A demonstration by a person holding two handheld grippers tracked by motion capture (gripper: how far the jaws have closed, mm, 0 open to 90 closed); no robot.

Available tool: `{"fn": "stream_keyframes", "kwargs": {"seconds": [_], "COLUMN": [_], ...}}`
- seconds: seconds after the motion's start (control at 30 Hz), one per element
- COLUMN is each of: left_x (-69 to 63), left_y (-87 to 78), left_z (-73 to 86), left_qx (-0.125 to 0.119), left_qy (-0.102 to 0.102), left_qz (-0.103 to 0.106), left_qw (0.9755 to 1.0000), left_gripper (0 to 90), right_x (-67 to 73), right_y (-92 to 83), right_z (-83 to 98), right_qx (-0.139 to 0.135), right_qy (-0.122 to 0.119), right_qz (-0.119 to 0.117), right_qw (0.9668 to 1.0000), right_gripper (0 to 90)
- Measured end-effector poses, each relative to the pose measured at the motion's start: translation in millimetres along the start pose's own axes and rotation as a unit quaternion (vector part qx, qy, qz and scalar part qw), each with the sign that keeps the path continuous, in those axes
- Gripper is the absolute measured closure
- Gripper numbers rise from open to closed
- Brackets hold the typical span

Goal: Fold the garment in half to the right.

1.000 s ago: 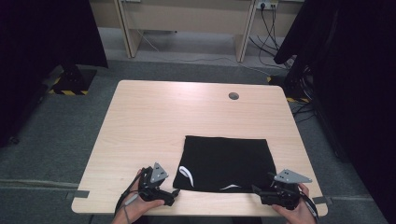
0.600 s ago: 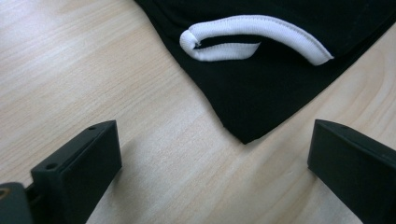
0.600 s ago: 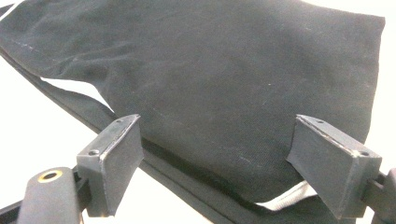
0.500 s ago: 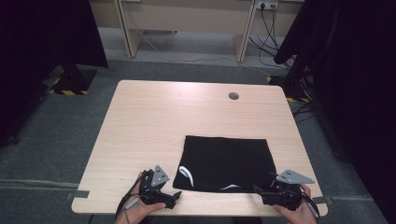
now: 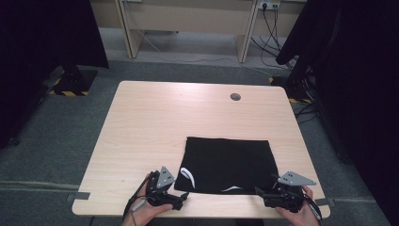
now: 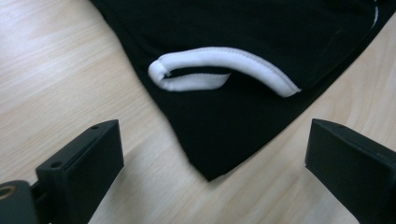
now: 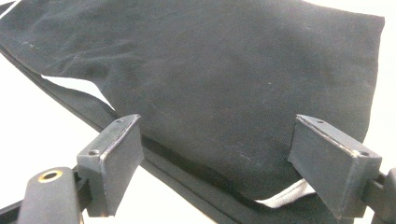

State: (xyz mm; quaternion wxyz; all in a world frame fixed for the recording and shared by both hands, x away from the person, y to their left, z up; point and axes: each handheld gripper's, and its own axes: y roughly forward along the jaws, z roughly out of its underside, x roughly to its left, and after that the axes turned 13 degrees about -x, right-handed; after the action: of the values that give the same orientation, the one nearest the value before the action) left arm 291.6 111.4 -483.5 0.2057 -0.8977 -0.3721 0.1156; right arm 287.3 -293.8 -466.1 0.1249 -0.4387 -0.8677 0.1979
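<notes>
High view: folded black garment (image 5: 226, 165) lies flat at the table's (image 5: 155, 122) near edge, between left gripper (image 5: 181, 200) and right gripper (image 5: 261, 194).

Left gripper view: jaws wide apart, empty, straddling the near corner; white trim (image 6: 224, 65) just beyond.

Right gripper view: jaws spread wide over the cloth's edge, gripping nothing.

Judgement: garment looks already folded small; next grasp not yet made.
</notes>
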Motion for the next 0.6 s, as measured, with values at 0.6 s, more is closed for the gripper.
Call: {"fn": "stream_keyframes", "kwargs": {"seconds": [0.6], "left_x": [-14.0], "left_y": [32.3], "left_z": [-15.5], "left_qx": [0.010], "left_qy": [0.006], "left_qz": [-0.003], "left_qw": [0.9999], "left_gripper": [13.4], "right_x": [1.2], "right_y": [-0.5], "right_z": [-0.3], "right_qx": [-0.001], "right_qy": [-0.003], "right_qz": [-0.009], "right_qw": [1.0000], "right_gripper": [19.0]}}
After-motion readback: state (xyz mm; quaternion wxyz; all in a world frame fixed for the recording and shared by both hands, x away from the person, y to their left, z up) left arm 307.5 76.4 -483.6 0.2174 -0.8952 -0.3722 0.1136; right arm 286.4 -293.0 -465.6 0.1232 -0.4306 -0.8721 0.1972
